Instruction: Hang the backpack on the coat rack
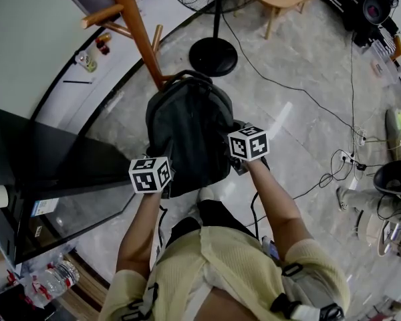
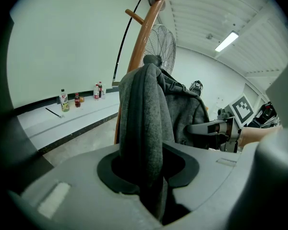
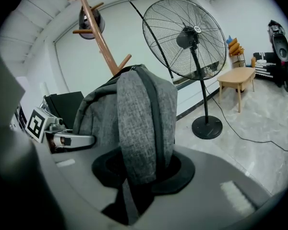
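The dark grey fabric backpack (image 1: 187, 132) hangs mid-frame in the head view, its top just beside the slanted brown wooden coat rack (image 1: 137, 29). The left hand-held gripper (image 2: 146, 176) and right hand-held gripper (image 3: 141, 176) hold it up, each pinching a grey shoulder strap (image 2: 144, 119).

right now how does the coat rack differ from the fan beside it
The coat rack is a brown wooden pole with pegs; the fan is black metal with a round wire cage. The coat rack has a dark item hanging near its top; the fan carries nothing. The fan's round base shows; the coat rack's foot is hidden behind the backpack. Both stand by the wall.
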Demonstrator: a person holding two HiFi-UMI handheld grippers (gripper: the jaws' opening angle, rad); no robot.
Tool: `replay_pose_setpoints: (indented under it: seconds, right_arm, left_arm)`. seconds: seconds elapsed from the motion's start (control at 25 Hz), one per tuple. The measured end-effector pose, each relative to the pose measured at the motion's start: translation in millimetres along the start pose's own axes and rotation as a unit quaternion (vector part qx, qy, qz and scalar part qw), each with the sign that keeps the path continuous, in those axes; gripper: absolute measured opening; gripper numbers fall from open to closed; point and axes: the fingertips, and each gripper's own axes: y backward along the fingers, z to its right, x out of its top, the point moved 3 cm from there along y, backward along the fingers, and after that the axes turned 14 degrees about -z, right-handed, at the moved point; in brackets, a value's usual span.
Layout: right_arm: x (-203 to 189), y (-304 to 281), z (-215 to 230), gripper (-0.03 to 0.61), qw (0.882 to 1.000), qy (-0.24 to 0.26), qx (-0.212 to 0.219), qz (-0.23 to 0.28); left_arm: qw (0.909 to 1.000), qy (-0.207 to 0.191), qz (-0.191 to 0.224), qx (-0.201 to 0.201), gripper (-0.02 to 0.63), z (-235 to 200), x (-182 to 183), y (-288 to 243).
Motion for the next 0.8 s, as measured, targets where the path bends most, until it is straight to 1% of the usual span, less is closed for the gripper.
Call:
replay_pose_setpoints:
  seconds: [0.4, 0.8]
  right_arm:
    - [-0.9, -13.0, 11.7, 0.112, 1.0, 0.008, -0.002, -0.016]
    - [1.8, -36.0, 25.6, 0.117, 0.999, 0.015, -0.012, -0.032]
  left_arm:
    - [1.0, 0.0, -0.009, 0.003, 0.107, -5.6, -2.1, -18.6]
    - [0.9994, -0.007, -0.032, 0.013, 0.109, -15.8, -2.1, -39.1]
